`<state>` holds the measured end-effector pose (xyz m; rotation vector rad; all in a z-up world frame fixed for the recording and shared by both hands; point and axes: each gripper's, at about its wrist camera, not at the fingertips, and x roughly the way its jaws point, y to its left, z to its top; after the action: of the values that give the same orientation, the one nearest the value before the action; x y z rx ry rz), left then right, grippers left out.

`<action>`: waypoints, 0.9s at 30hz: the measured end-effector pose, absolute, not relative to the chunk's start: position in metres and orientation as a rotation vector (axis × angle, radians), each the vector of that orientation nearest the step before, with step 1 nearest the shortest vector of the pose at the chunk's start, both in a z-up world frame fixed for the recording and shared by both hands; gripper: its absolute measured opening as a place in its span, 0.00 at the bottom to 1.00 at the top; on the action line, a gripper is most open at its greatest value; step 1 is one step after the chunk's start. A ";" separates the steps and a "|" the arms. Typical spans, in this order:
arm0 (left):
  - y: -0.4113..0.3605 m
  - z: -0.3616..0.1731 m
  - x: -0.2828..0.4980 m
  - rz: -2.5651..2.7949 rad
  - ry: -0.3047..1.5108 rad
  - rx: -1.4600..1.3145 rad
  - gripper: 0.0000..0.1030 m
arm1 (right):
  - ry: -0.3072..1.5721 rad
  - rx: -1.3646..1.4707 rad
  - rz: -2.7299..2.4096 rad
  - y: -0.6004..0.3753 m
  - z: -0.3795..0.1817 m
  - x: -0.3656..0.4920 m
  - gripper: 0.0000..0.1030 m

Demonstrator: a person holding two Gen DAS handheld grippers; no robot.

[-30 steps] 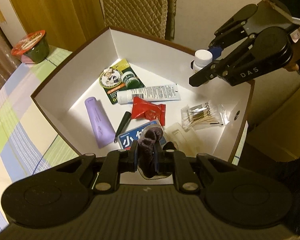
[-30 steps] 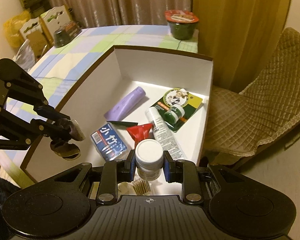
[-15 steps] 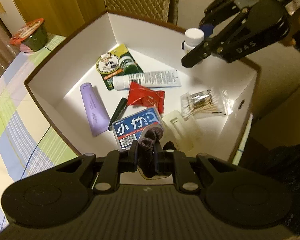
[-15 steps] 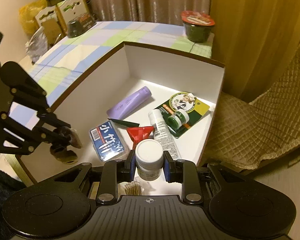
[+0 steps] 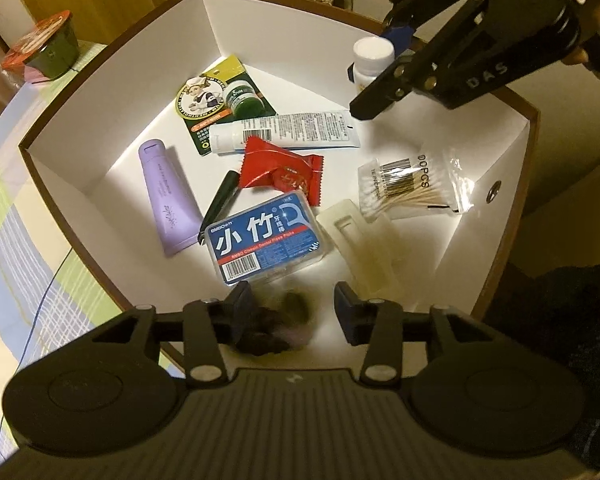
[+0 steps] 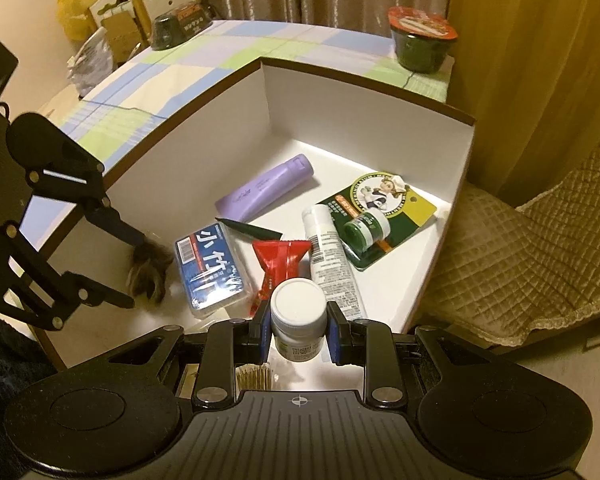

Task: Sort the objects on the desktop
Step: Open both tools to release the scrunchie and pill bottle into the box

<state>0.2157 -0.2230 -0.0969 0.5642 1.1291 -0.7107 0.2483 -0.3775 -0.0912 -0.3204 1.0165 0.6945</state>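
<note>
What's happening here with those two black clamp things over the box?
A person is sorting small items into a white box. The left gripper is open, and a dark furry item, blurred, sits just below its fingers. The right gripper is shut on a white-capped bottle above the box, not yet released.

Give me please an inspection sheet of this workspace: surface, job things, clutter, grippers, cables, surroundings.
Surface: checked tablecloth; white box at its edge.
Job's things: in the box lie purple tube, floss pick case, red packet, white tube, cotton swabs, dark blurred bundle.
Clutter: instant noodle bowl on the table.
Grippers: left gripper fingers apart above the bundle; right gripper shut on white bottle.
Cables: nothing seen.
Surroundings: curtains, quilted chair.
</note>
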 end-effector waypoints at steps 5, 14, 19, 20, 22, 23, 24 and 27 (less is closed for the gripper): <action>-0.219 -0.090 0.218 -0.688 1.127 0.533 0.39 | 1.024 -0.366 0.716 -0.372 -0.099 0.253 0.26; -0.214 -0.084 0.222 -0.651 1.133 0.481 0.46 | 1.007 -0.429 0.725 -0.363 -0.102 0.253 0.51; -0.212 -0.081 0.222 -0.634 1.132 0.465 0.48 | 0.986 -0.428 0.732 -0.362 -0.096 0.249 0.69; -0.211 -0.080 0.222 -0.631 1.132 0.461 0.49 | 0.988 -0.429 0.730 -0.362 -0.095 0.248 0.69; -0.211 -0.078 0.222 -0.623 1.130 0.452 0.51 | 0.992 -0.415 0.722 -0.364 -0.092 0.245 0.69; -0.210 -0.077 0.222 -0.617 1.130 0.448 0.55 | 0.997 -0.406 0.717 -0.365 -0.090 0.244 0.69; -0.210 -0.076 0.222 -0.610 1.130 0.444 0.57 | 1.002 -0.394 0.709 -0.366 -0.087 0.243 0.69; -0.209 -0.071 0.220 -0.594 1.131 0.433 0.59 | 1.016 -0.353 0.682 -0.371 -0.079 0.237 0.69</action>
<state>0.2197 -0.2087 -0.0711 0.4326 1.1309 -0.5942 0.2371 -0.3706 -0.0785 -0.3528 1.0161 0.6820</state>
